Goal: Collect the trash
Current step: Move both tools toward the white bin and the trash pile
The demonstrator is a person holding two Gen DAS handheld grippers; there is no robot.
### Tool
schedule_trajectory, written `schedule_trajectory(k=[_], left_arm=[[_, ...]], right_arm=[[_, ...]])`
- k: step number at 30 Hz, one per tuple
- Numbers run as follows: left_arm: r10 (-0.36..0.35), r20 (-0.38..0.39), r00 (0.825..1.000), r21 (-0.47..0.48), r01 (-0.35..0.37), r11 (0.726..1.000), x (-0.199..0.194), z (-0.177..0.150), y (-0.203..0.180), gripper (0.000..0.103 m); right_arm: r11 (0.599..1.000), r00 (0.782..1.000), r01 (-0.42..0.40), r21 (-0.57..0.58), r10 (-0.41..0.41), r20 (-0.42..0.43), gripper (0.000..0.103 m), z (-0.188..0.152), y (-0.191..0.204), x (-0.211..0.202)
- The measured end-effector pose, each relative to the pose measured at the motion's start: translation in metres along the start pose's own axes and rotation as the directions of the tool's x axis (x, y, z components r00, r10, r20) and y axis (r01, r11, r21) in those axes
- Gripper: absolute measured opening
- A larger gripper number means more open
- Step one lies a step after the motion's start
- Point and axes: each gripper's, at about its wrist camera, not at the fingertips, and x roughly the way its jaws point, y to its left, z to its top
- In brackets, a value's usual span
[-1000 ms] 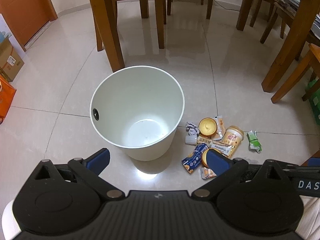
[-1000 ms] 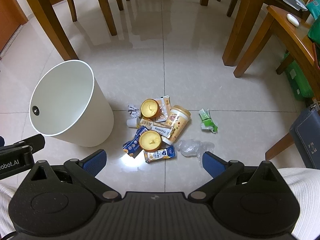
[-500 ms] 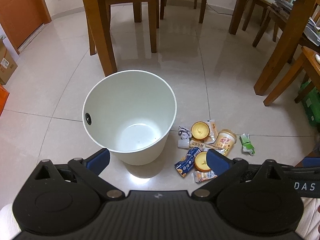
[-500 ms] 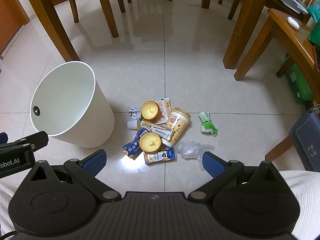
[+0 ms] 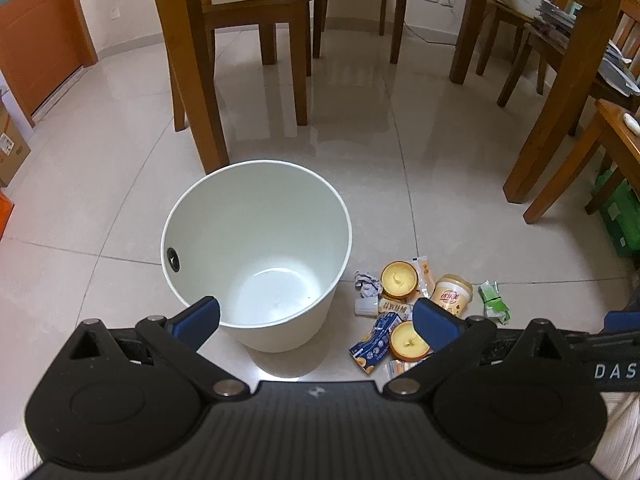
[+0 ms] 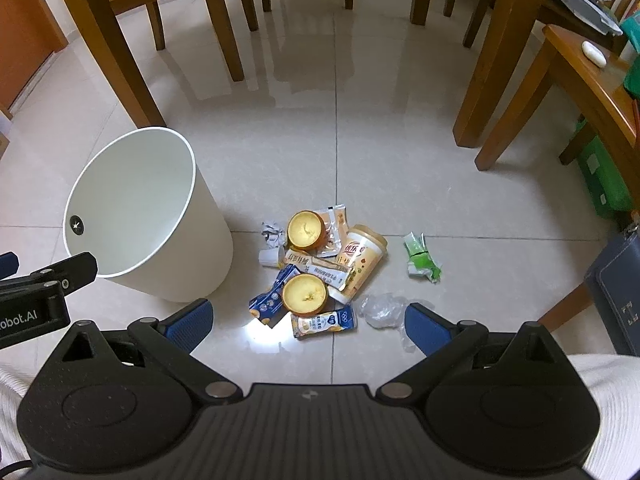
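Observation:
An empty white bin (image 5: 256, 256) (image 6: 132, 204) stands on the tiled floor. To its right lies a heap of trash: two yellow tubs (image 6: 306, 232) (image 6: 305, 295), a tan cup on its side (image 6: 362, 262) (image 5: 451, 295), a blue carton (image 6: 272, 298), a small bottle (image 6: 324, 322), wrappers, crumpled clear plastic (image 6: 380, 308) and a green wrapper (image 6: 420, 258) (image 5: 494, 302). My left gripper (image 5: 316, 322) is open, high above the bin's near rim. My right gripper (image 6: 306, 326) is open above the near side of the heap, holding nothing.
Wooden chairs (image 5: 248, 40) and table legs (image 6: 496, 56) stand behind the bin and the heap. A wooden stool (image 6: 576, 80) and green packs (image 6: 604, 176) are at the right, a dark blue bag (image 6: 620, 292) near right. An orange door (image 5: 36, 32) and cardboard boxes are at the left.
Both grippers have risen and pulled back a little, so the bin and the heap look smaller and lower. Both stay open. Nothing on the floor has moved.

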Motion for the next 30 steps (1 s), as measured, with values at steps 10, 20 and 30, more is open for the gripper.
schedule_trajectory(k=[10, 20, 30], left_arm=[[-0.008, -0.003, 1.0, 0.059, 0.009, 0.998, 0.011, 0.002, -0.005, 0.102], [-0.084, 0.005, 0.996, 0.025, 0.083, 0.996, 0.027, -0.004, 0.005, 0.102], [-0.03, 0.002, 1.0, 0.006, 0.03, 1.0, 0.048, -0.008, 0.021, 0.102]], right_arm=[[0.996, 0.996, -0.069, -0.049, 0.071, 0.054, 0.103, 0.009, -0.003, 0.002], [0.975, 0.963, -0.172, -0.137, 0.196, 0.186, 0.103, 0.013, -0.022, 0.023], [0.948, 0.949, -0.24, -0.209, 0.275, 0.156, 0.103, 0.018, -0.031, 0.069]])
